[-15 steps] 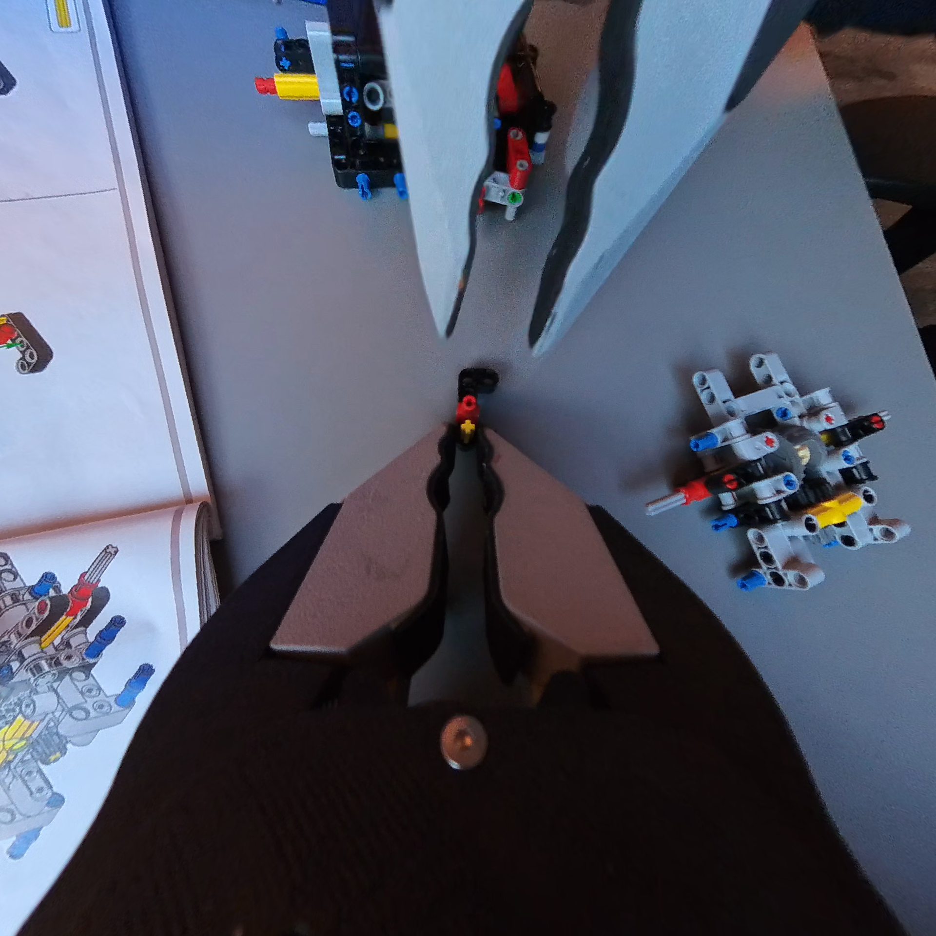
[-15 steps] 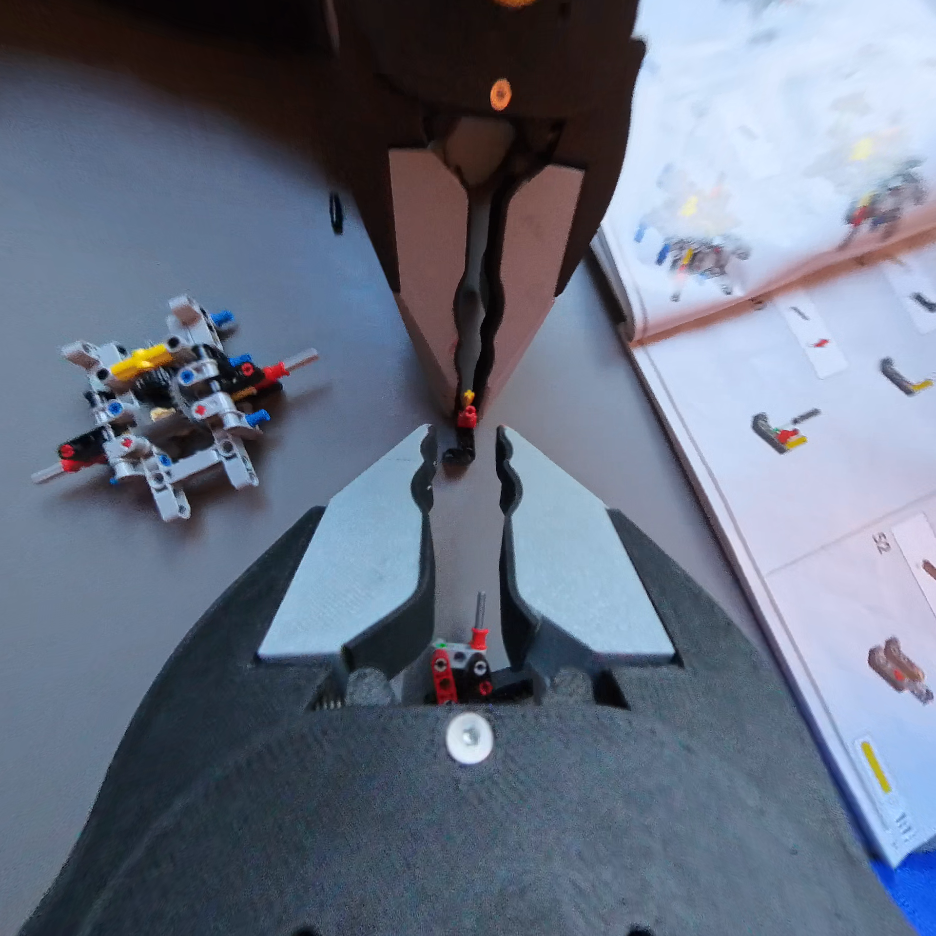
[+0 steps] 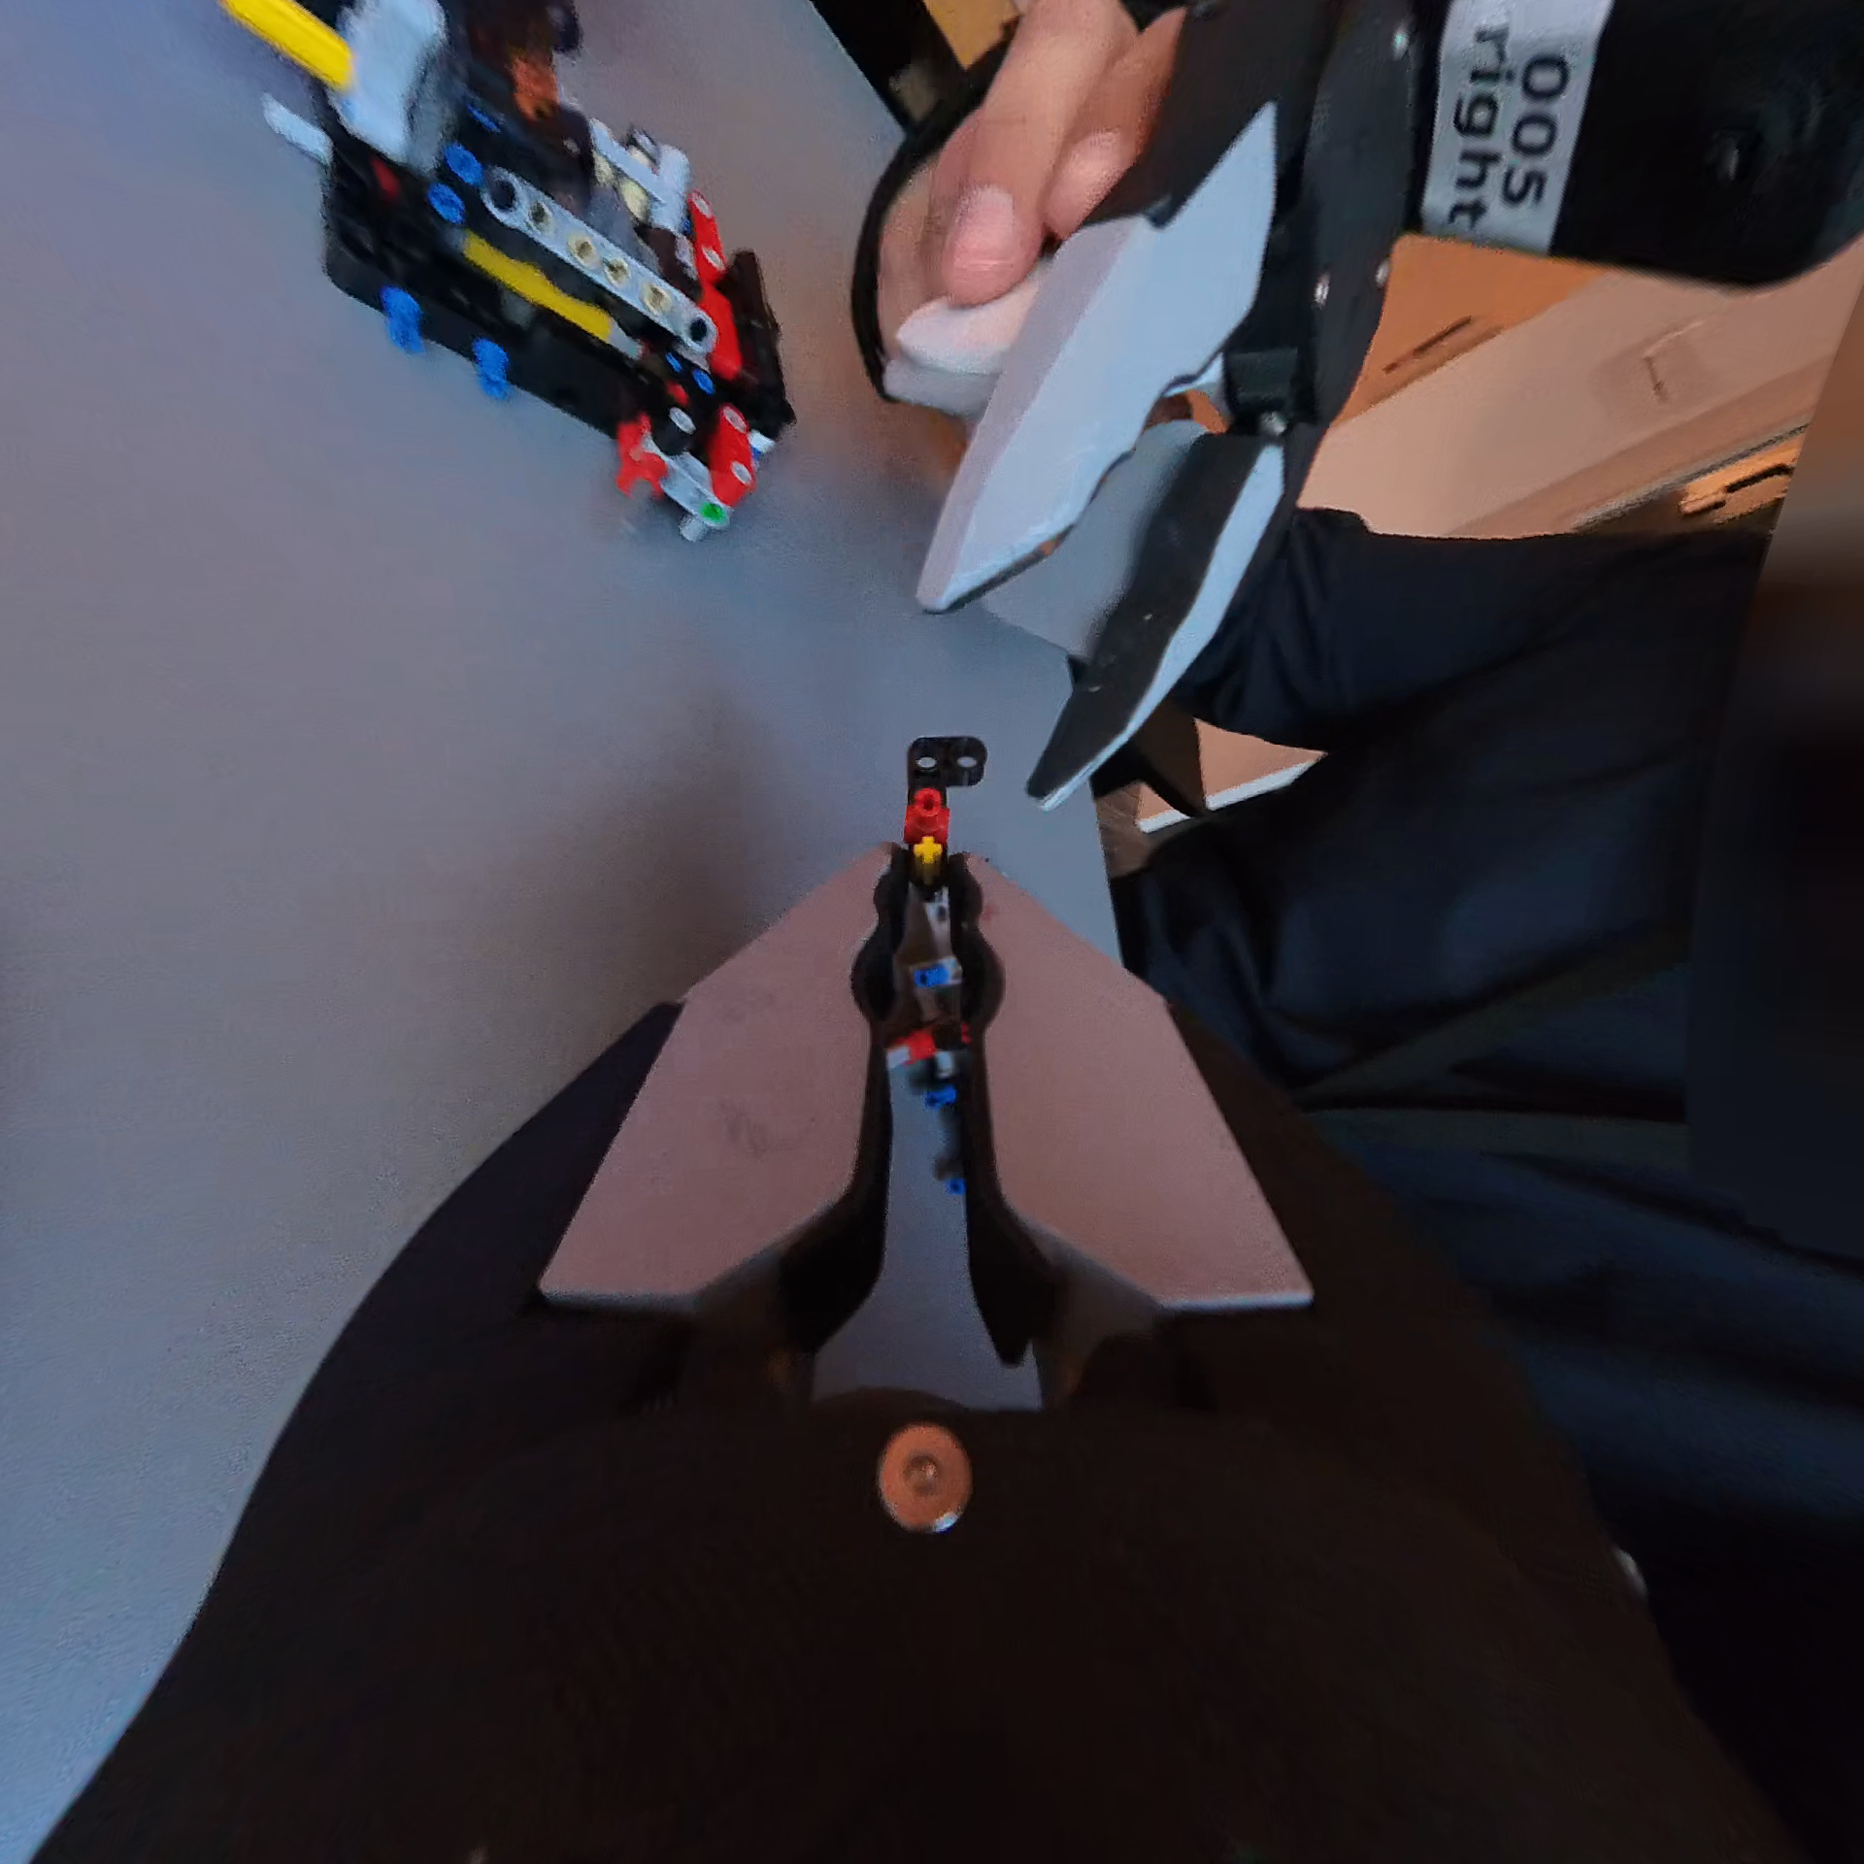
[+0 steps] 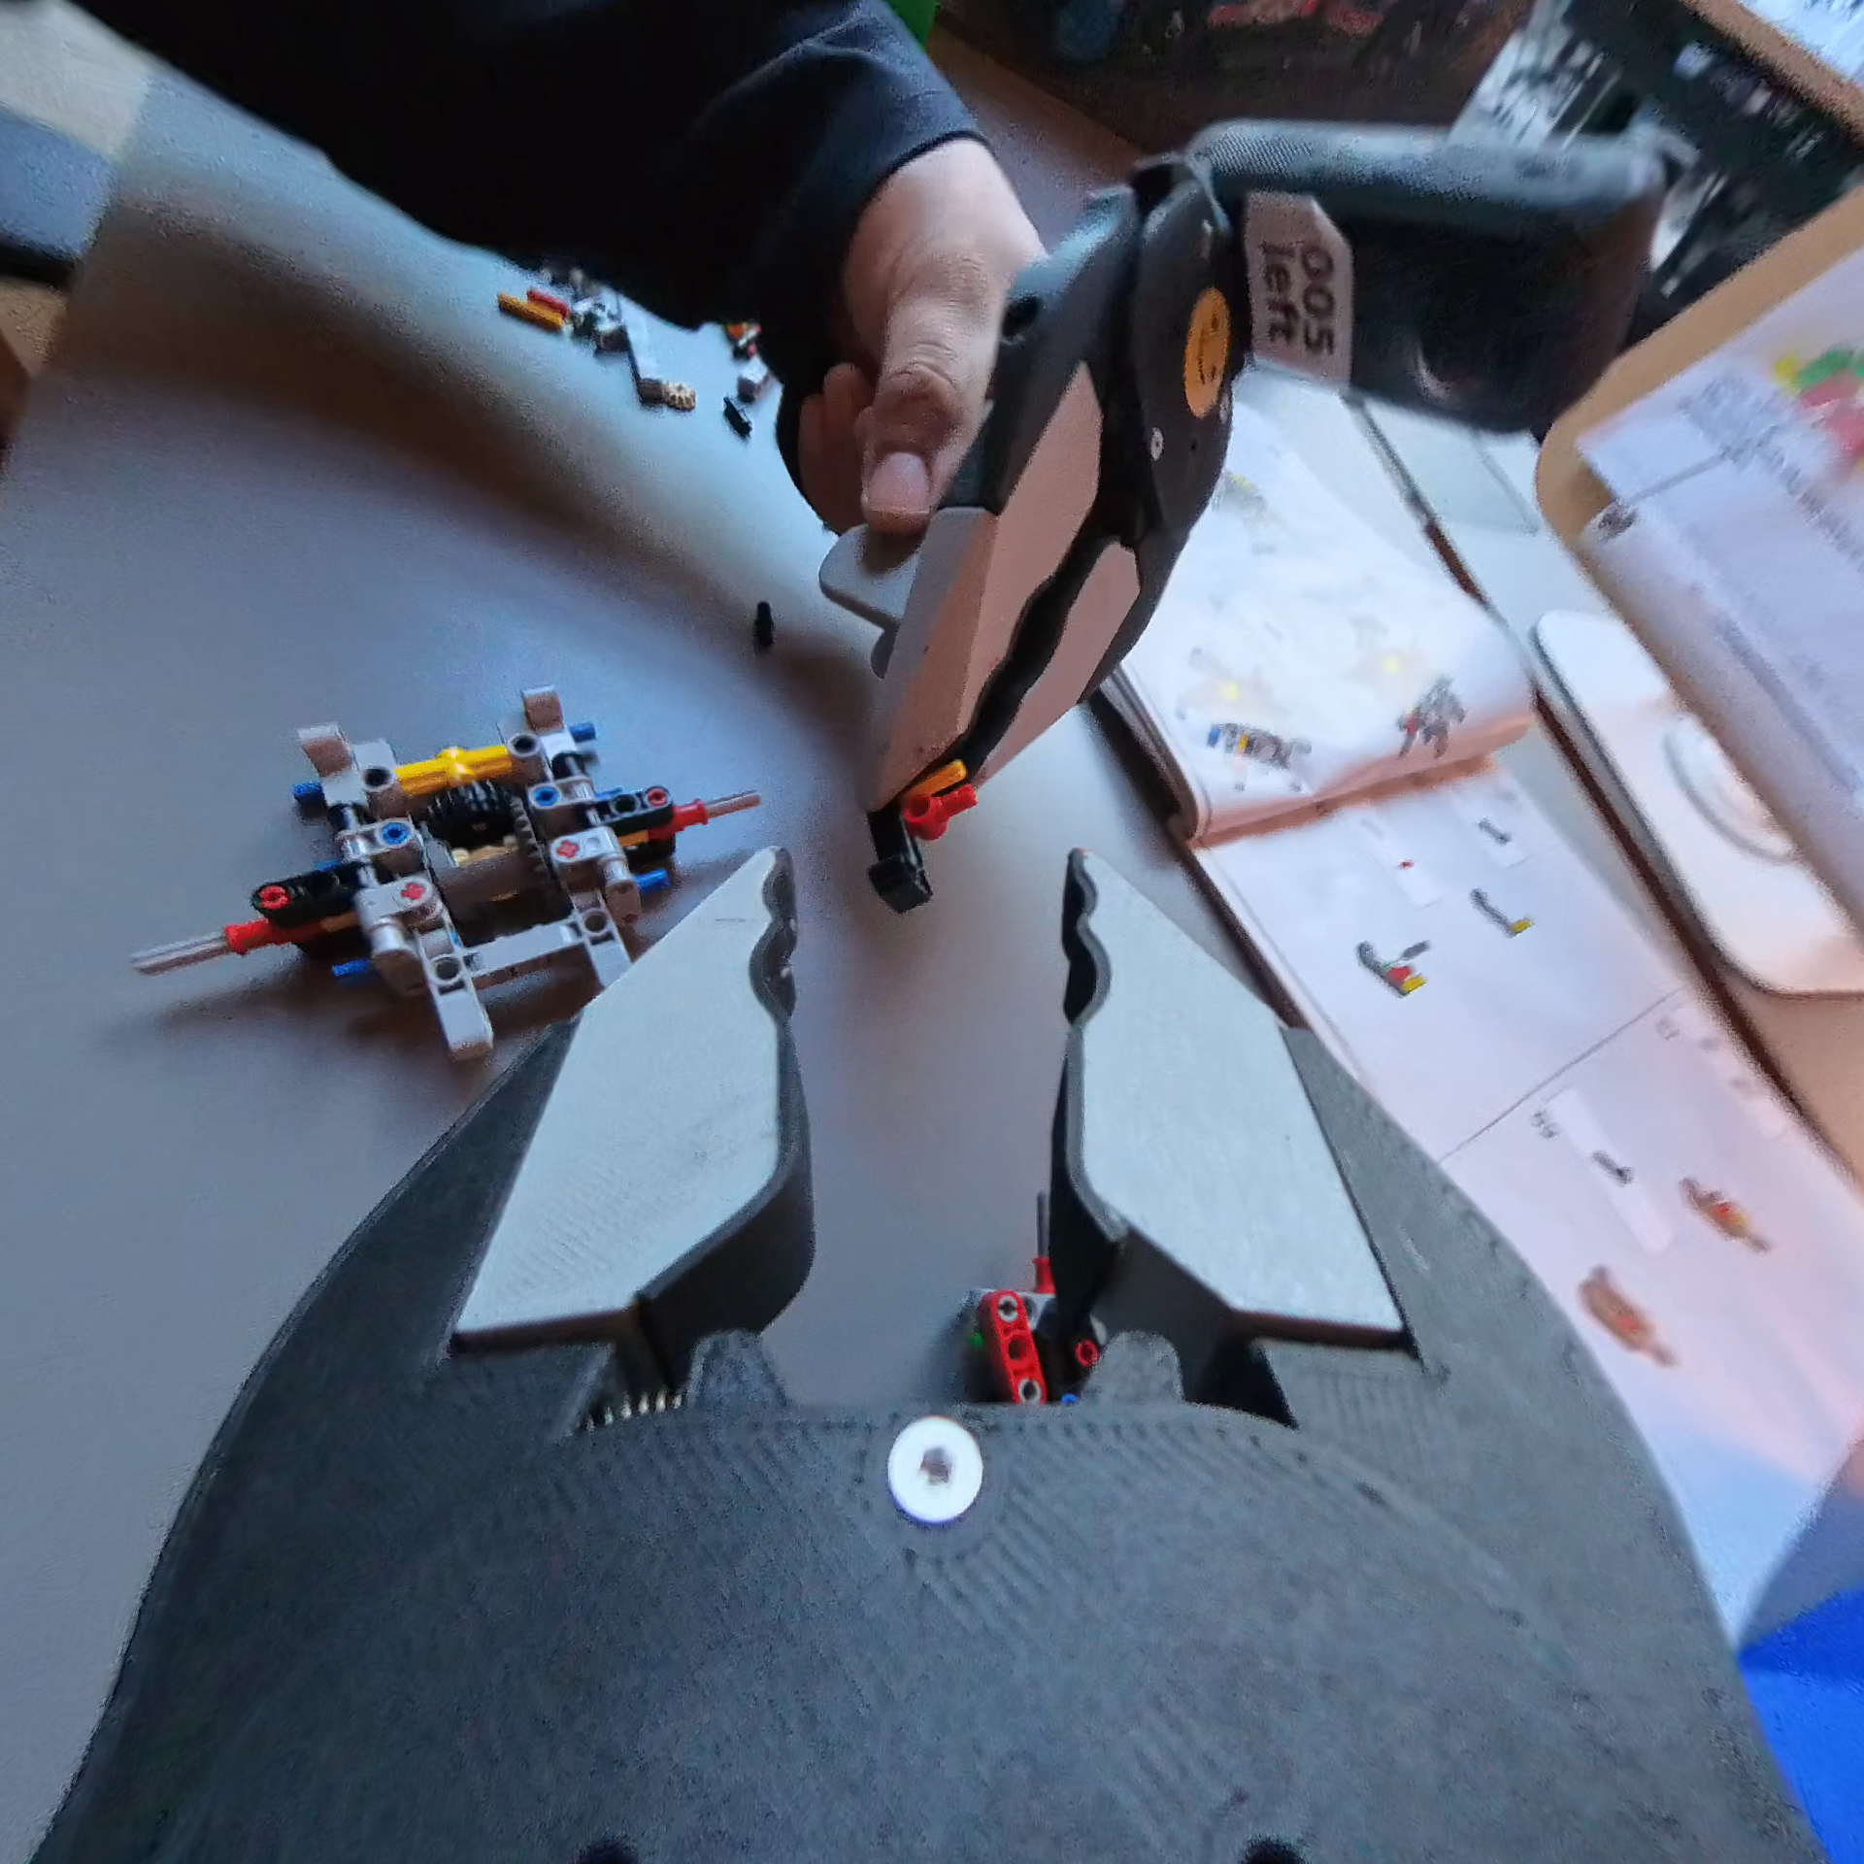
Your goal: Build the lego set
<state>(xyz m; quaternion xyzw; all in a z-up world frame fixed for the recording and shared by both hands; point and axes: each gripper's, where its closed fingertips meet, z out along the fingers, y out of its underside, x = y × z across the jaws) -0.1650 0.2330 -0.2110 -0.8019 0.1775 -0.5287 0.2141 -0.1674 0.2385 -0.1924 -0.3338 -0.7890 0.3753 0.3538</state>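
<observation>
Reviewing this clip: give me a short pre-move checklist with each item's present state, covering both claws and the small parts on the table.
1. Left claw shut on the small black, red and yellow piece: ok.
2. Piece clear of the table: cannot tell.
3. Right claw open, nothing between its fingertips: ok.
4. Right claw apart from the held piece: ok.
5. Grey gear assembly out of both claws' way, to one side: ok.
6. Instruction booklet lying open beside the claws: ok.
</observation>
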